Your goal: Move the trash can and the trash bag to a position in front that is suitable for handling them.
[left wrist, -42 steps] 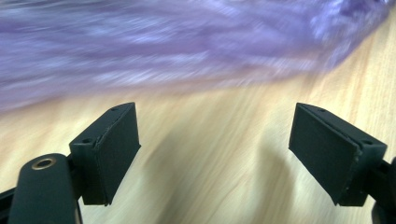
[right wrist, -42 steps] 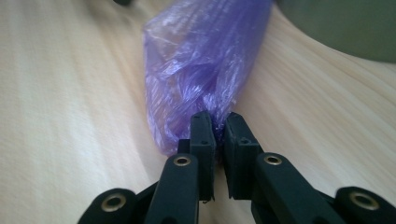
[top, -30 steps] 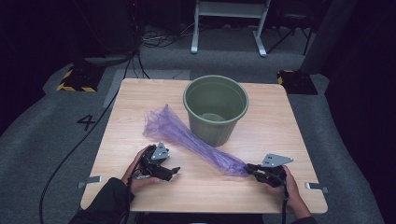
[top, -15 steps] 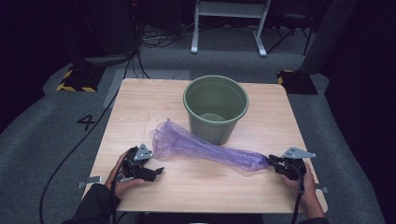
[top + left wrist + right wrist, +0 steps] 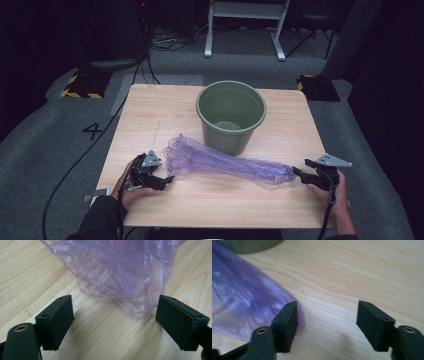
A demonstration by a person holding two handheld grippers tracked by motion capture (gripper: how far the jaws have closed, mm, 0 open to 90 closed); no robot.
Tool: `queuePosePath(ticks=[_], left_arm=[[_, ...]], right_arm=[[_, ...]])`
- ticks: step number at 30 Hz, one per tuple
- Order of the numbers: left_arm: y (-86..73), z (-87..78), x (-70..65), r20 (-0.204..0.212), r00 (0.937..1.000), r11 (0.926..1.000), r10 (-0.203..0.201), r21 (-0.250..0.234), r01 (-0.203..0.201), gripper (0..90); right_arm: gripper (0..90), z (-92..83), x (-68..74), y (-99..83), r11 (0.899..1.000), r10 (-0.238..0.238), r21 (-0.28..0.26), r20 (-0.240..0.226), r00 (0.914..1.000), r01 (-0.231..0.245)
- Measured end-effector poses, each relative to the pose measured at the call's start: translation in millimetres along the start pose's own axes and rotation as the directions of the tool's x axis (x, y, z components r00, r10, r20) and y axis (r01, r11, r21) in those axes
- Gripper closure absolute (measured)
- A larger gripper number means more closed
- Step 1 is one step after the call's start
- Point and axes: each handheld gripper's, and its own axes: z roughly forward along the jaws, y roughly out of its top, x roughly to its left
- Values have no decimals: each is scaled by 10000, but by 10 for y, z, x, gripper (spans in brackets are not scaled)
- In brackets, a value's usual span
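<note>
A crumpled purple plastic bag (image 5: 225, 164) lies stretched across the wooden table (image 5: 165, 107), in front of a green bucket (image 5: 230, 117). My left gripper (image 5: 167, 179) rests at the bag's left end; in the left gripper view it (image 5: 115, 312) is open, and the bag (image 5: 117, 272) lies just beyond its tips. My right gripper (image 5: 301, 170) sits at the bag's right end. Its jaws have just been opening and now stand open (image 5: 327, 317) with bare wood between them. The bag (image 5: 244, 302) lies against the outside of its left finger (image 5: 285, 322).
The bucket (image 5: 249, 245) stands upright behind the bag, near the table's middle. Cables (image 5: 75, 165) trail off the table's left side to the grey floor. A white frame (image 5: 245, 25) stands beyond the far edge.
The right gripper moved right, drawing the bag out long, then opened off its end. The left gripper shifted left and the bag's left end came down nearer to it.
</note>
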Motion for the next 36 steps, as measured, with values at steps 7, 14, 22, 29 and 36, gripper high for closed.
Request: queuePosePath(ticks=[7,14,22,29,36], left_arm=[[33,34,-4,121,9999,10000,94,-9,-94,142],[65,66,-23,184,9997,9998,178,-12,-178,143],[65,67,-46,257,9994,9997,240,-36,-239,148],[54,50,-45,369,9987,9993,361,0,-361,153],[25,5,-16,453,9985,9994,317,85,-321,156]], right_arm=[[259,-254,58,152,9981,-340,-493,345,9988,357],[249,-421,198,281,9899,-483,-1338,-144,9987,459],[294,-207,529,243,9923,-1076,-747,-1193,9870,991],[410,44,418,79,9992,-395,27,-1305,9907,402],[707,117,363,47,9969,-732,198,-1269,9892,763]])
